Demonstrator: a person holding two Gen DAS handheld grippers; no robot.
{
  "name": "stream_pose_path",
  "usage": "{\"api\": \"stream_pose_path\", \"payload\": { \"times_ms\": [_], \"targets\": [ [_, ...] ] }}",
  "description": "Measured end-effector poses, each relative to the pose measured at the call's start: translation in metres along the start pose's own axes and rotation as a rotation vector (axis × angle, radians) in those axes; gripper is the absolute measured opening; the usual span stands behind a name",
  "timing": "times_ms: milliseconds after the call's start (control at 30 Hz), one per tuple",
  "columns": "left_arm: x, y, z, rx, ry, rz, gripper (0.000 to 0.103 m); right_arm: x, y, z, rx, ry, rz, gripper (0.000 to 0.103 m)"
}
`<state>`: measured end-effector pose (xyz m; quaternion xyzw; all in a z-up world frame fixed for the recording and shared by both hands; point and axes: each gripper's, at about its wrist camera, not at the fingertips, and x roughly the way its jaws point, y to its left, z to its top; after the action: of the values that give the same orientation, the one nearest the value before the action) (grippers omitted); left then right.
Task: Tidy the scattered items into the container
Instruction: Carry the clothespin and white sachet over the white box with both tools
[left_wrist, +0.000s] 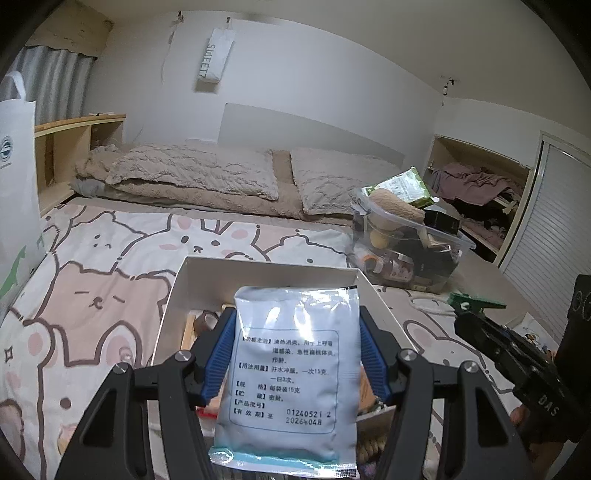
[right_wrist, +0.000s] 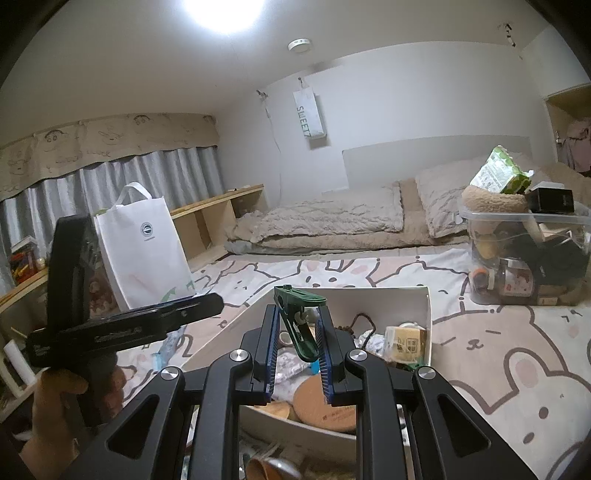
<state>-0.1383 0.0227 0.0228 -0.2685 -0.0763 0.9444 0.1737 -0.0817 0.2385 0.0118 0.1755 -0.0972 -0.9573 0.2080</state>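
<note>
Both wrist views look forward along their jaws, close over the white box (left_wrist: 266, 273) at lower centre, sharing bed (left_wrist: 110, 266) and headboard wall (left_wrist: 332, 74).

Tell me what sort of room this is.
Most likely a bedroom. A bed with a cartoon-print cover fills the floor space, two pillows lie at its head, and a curtain hangs along one side.

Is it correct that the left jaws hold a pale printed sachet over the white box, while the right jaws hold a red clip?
Not quite: the clip is green, not red, as the right wrist view shows. The rest holds: the left gripper holds the pale printed sachet over the white box.
</note>
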Motion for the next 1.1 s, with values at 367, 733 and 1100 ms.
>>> {"api": "stream_pose_path", "payload": {
  "times_ms": [367,733,1100],
  "targets": [
    [0.061,0.009,0.032,-0.039,0.117,-0.038,0.062,0.031,-0.006,0.018,0.011,0.036,-0.004,0.02],
    [0.125,0.01,0.042,-0.036,0.237,0.054,0.062,0.057,-0.021,0.026,0.01,0.078,-0.04,0.02],
    [0.167,0.022,0.047,0.016,0.293,0.169,0.062,0.084,-0.035,0.036,0.007,0.14,-0.073,0.02]
  ]
}}
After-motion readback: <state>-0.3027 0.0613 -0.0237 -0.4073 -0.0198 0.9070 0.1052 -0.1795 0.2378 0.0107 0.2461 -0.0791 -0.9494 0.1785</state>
